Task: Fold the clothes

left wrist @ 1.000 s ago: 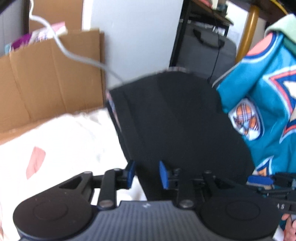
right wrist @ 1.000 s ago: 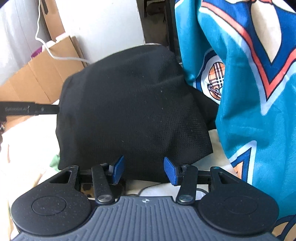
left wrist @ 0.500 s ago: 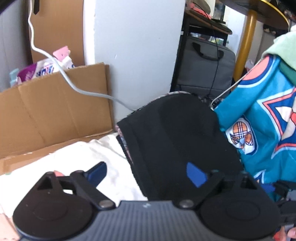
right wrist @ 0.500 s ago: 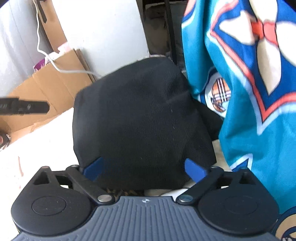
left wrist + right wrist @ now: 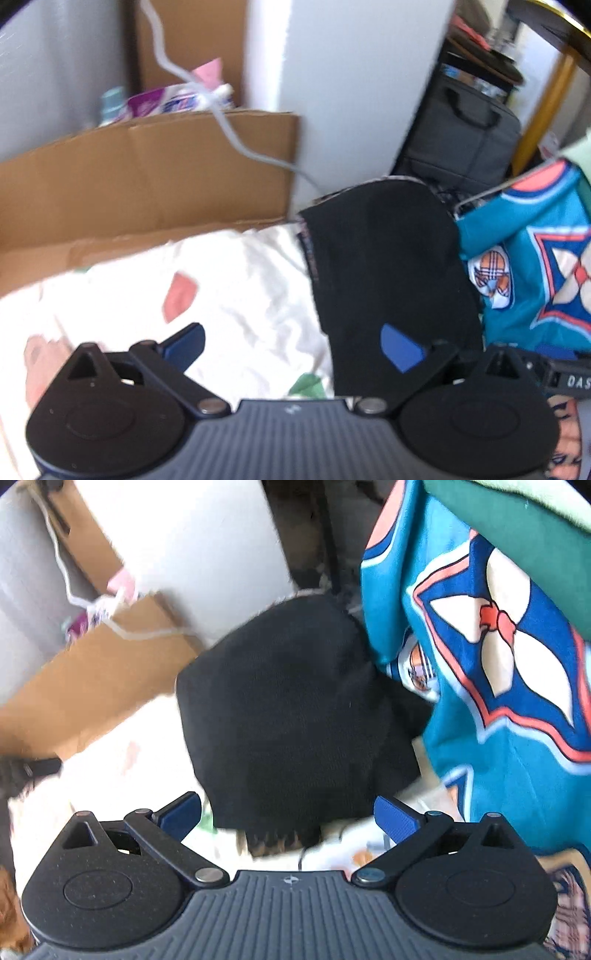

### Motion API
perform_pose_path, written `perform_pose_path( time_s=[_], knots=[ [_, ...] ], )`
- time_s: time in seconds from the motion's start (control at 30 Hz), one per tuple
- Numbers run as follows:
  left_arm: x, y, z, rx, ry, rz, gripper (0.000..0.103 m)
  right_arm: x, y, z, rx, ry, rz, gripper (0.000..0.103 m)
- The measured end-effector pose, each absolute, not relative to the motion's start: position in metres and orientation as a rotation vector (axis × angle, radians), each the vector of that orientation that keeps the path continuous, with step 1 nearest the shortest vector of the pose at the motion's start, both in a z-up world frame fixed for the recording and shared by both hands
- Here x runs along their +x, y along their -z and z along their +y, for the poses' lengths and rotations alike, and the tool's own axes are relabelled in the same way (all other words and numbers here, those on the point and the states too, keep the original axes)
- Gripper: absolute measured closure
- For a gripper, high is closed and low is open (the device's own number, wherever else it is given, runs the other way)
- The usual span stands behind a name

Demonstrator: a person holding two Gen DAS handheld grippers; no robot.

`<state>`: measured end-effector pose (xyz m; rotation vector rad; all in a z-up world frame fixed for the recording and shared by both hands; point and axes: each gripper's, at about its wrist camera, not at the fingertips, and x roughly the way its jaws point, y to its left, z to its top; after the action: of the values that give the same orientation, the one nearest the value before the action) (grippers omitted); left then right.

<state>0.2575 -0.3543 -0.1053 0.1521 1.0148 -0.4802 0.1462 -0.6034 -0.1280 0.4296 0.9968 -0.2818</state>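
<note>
The right gripper [image 5: 288,814] hangs wide open above a folded black garment [image 5: 295,716] lying on pale bedding [image 5: 122,760] (teal patterned jersey [image 5: 498,686] just beside it); nothing sits between its blue pads [image 5: 397,818].

The left gripper [image 5: 293,349] has a dark grey ribbed housing nearest the camera, with a small pale mark at its front centre. On each side sits a round black disc with a fainter inner circle. From two silver pivot screws just ahead of the housing, black link arms fan outward to triangular cut-out brackets. Its fingers [image 5: 400,347] carry flat blue pads.

The right gripper [image 5: 288,814] is built alike: ribbed grey body, a tiny compass-like emblem at centre front, speckled black discs, silver screws, black linkages and blue-padded fingers [image 5: 395,818].
</note>
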Motion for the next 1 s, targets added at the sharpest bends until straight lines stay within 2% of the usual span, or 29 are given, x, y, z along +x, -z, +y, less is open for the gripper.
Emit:
perform_pose_path(
  time_s=[0.3,0.7,1.0],
  knots=[
    [0.243,0.041,-0.3,0.108,0.364,1.033,0.0,0.115,0.073,-0.581,0.389,0.312,1.054,0.0],
    [0.204,-0.036,-0.258,0.065,0.312,1.011,0.0,0.089,-0.019,-0.559,0.35,0.269,1.008,0.0],
    [0.17,-0.098,-0.202,0.061,0.293,0.989,0.0,0.062,-0.064,-0.533,0.362,0.291,0.998,0.0]
  ],
)
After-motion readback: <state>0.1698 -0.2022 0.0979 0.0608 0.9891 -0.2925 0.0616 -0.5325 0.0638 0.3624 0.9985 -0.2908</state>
